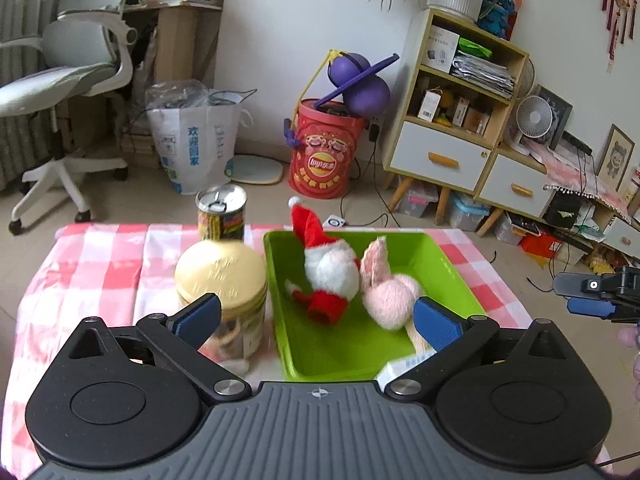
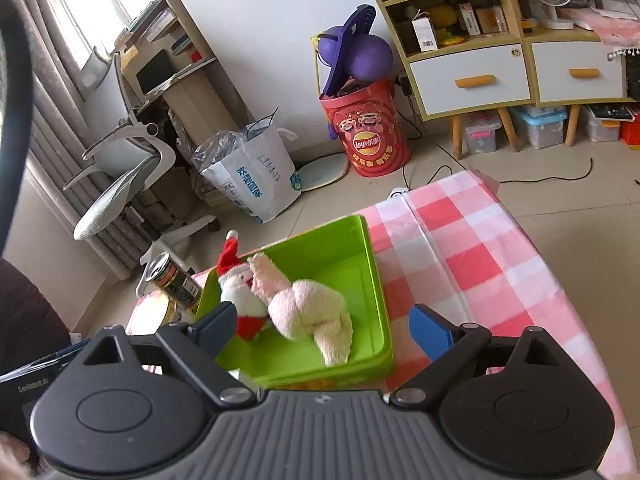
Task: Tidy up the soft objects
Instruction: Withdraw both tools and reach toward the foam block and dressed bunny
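Observation:
A green tray (image 1: pixel 448 268) (image 2: pixel 372 280) sits on the pink checked tablecloth (image 1: pixel 100 264). Inside it lie a Santa plush (image 1: pixel 328 272) (image 2: pixel 240 288) and a pink rabbit plush (image 1: pixel 388 292) (image 2: pixel 308 308), side by side and touching. My left gripper (image 1: pixel 318 320) hovers above the tray's near edge, its jaws spread wide with nothing between them. Held above the tray's near rim, my right gripper (image 2: pixel 324 332) is open too and holds nothing. The right gripper's blue pad also shows at the far right edge of the left wrist view.
A cream-lidded jar (image 1: pixel 222 280) and a pull-tab can (image 1: pixel 221 212) (image 2: pixel 172 276) stand left of the tray. A white box (image 1: pixel 394 368) lies by the tray's near corner. Beyond the table are an office chair (image 1: pixel 72 76), a red bucket (image 1: pixel 324 152) and a shelf cabinet (image 1: pixel 452 100).

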The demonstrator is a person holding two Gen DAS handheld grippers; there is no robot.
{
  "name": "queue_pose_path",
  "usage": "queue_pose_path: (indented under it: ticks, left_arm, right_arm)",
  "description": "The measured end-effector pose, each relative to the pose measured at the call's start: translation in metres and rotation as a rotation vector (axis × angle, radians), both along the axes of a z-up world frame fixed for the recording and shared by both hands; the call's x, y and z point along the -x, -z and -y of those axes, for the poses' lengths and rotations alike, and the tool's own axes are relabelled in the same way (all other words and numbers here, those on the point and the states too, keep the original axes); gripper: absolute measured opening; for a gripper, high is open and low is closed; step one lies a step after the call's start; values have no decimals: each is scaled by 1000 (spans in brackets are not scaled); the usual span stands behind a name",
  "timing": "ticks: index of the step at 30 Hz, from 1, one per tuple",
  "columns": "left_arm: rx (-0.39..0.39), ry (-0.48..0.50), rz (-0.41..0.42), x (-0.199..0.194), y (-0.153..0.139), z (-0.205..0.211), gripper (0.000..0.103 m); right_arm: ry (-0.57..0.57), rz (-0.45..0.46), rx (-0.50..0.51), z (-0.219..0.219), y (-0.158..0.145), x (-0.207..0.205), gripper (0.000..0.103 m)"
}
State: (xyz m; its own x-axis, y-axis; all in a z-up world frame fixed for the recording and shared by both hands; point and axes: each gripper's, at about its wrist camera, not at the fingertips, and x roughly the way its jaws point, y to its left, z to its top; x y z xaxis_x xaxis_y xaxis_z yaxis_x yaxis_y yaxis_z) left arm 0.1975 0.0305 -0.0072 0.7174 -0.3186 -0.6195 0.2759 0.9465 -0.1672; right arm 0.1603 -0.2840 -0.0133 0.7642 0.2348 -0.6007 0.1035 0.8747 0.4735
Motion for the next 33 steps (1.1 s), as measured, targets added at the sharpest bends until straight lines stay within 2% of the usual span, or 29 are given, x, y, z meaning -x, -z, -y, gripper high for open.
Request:
queue_pose_path:
  ticks: [9, 23, 27, 33]
  left_arm:
    - [51, -29, -61, 35, 13, -23, 98]
    - [55, -51, -196, 91, 53, -41, 98]
    - [53, -34, -246, 99, 65, -43, 98]
    - [42, 53, -258, 104, 76, -38, 98]
  right_arm:
    - [-42, -8, -12, -9, 9, 43, 69]
    - [-134, -49, 26, -38, 39, 100, 69]
    - [-173, -63, 68, -42, 49, 106, 69]
    - [-224, -116, 85, -49, 67, 111, 69]
